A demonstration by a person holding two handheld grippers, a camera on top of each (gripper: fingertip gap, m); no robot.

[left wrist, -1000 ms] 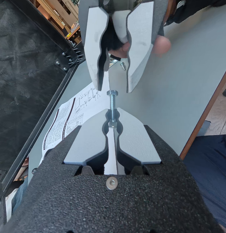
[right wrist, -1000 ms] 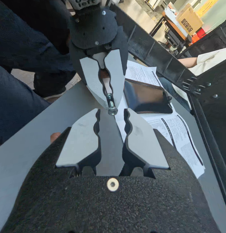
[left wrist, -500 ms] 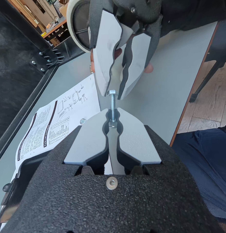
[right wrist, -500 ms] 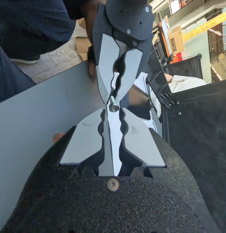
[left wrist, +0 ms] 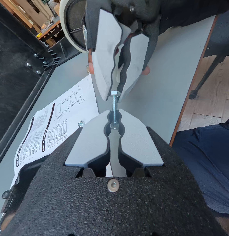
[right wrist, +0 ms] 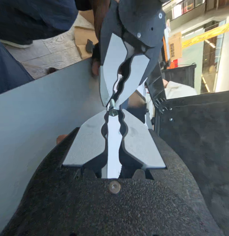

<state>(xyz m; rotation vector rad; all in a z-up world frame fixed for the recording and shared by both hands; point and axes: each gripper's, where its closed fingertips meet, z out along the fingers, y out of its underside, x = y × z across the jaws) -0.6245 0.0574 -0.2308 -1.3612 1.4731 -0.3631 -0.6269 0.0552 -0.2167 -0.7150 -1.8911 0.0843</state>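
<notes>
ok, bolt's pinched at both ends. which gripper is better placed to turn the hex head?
Right gripper, probably: its fingers close on the bolt's hex head. The left gripper clamps the shank by the nut.

Two grippers, left gripper [left wrist: 114,112] and right gripper [left wrist: 113,99], one bolt [left wrist: 114,107] btwn them, one loose nut [left wrist: 81,123] left of bolt, one paper sheet [left wrist: 57,122] under nut, one wheel [left wrist: 73,25] far behind bolt.

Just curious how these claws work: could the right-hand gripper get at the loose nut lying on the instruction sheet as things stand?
Probably not right away. The right gripper has its tips closed round the head of the bolt that the left gripper clamps. The nut lies uncovered on the sheet, so only that bolt occupies it.
</notes>
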